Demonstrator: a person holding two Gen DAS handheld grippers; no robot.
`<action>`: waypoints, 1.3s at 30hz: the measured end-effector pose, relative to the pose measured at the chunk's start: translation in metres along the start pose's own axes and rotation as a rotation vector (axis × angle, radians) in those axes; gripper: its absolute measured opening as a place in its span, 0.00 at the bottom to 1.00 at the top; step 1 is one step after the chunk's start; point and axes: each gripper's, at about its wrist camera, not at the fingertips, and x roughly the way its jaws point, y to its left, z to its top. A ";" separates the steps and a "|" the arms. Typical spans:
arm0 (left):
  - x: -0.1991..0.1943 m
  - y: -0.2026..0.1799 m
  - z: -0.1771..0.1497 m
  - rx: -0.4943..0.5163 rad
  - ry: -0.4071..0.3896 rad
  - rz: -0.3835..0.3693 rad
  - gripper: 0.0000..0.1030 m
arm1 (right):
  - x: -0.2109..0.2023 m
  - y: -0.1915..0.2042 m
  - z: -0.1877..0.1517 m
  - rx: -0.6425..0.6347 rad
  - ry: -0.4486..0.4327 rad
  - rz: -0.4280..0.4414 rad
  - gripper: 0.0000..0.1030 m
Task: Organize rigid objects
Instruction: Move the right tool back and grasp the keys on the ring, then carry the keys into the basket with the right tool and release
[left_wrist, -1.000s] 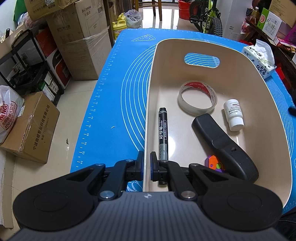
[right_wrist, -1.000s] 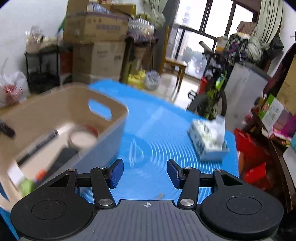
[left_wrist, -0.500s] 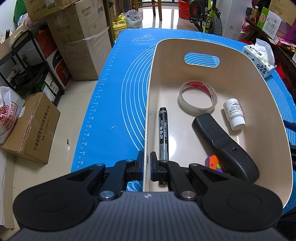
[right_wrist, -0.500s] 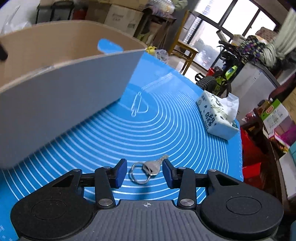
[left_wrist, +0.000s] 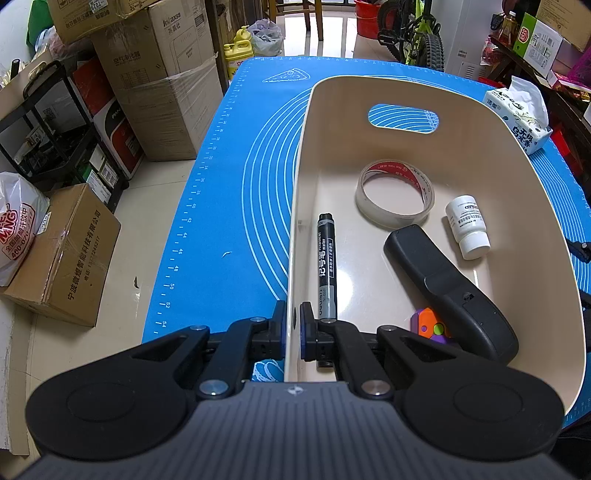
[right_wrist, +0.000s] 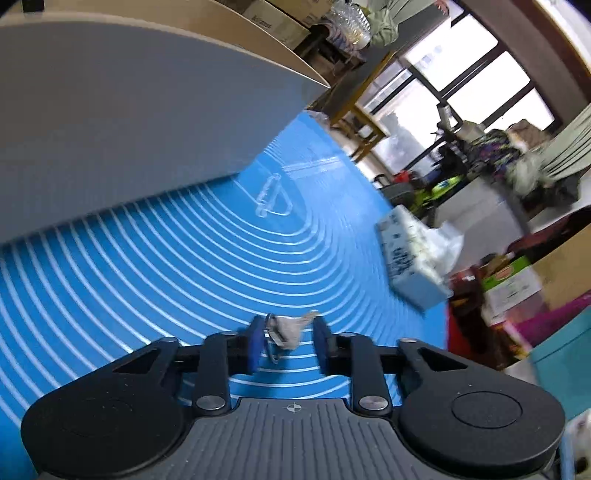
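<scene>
My left gripper (left_wrist: 292, 328) is shut on the near left rim of the cream bin (left_wrist: 295, 229). The bin holds a black marker (left_wrist: 326, 266), a tape roll (left_wrist: 394, 194), a white bottle (left_wrist: 467, 226), a black remote (left_wrist: 448, 291) and an orange and purple toy (left_wrist: 430, 326). My right gripper (right_wrist: 286, 341) is low over the blue mat (right_wrist: 184, 266), tilted, with its jaws apart around a key on a ring (right_wrist: 286, 330). The key lies between the pads. The bin's grey outer wall (right_wrist: 122, 110) rises to the left in the right wrist view.
A tissue pack (left_wrist: 519, 116) lies on the mat's far right and shows in the right wrist view (right_wrist: 413, 258). Cardboard boxes (left_wrist: 162, 85) and a black shelf (left_wrist: 48, 122) stand on the floor to the left. A bicycle (left_wrist: 417, 33) stands at the back.
My right gripper has dropped lower, rolled to the side and narrowed its jaws around the key. My left gripper and the bin have not moved.
</scene>
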 end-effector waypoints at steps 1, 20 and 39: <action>0.000 0.000 0.000 0.001 0.000 0.000 0.06 | 0.001 -0.002 0.000 0.003 0.001 -0.006 0.40; 0.000 -0.001 0.000 0.000 0.000 0.001 0.07 | 0.004 -0.036 0.002 0.225 0.048 0.156 0.12; -0.001 0.001 0.000 -0.008 0.001 -0.004 0.07 | -0.069 -0.086 0.057 0.290 -0.134 0.059 0.12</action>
